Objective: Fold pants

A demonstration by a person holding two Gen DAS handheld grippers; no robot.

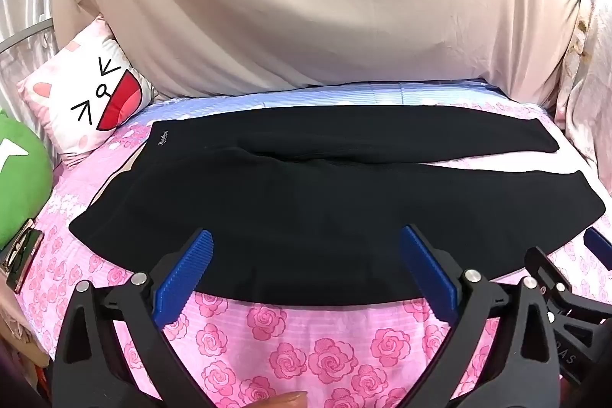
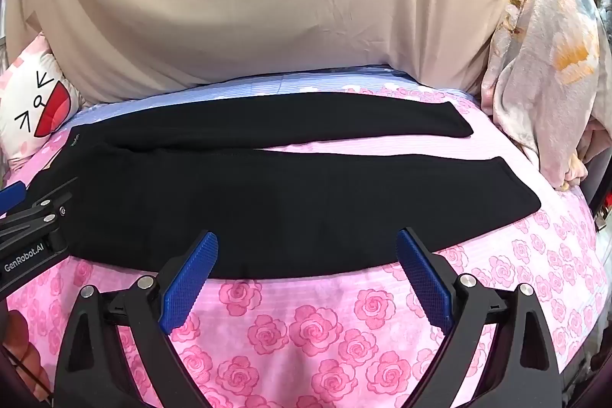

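Black pants (image 1: 306, 201) lie flat across a bed with a pink rose sheet (image 1: 306, 350), waistband at the left, two legs running to the right with a gap between them. They also show in the right wrist view (image 2: 267, 201). My left gripper (image 1: 306, 236) is open and empty, hovering over the near edge of the near leg. My right gripper (image 2: 307, 239) is open and empty over the same near edge, further right. The right gripper's body shows at the right edge of the left wrist view (image 1: 566, 293); the left gripper's body shows at the left of the right wrist view (image 2: 34, 232).
A beige curtain (image 1: 306, 6) hangs behind the bed. A cartoon-face pillow (image 1: 88, 102) and a green plush (image 1: 19, 178) sit at the left. A glasses case (image 1: 23, 259) lies at the left bed edge. A crumpled floral blanket (image 2: 543, 83) sits at the right.
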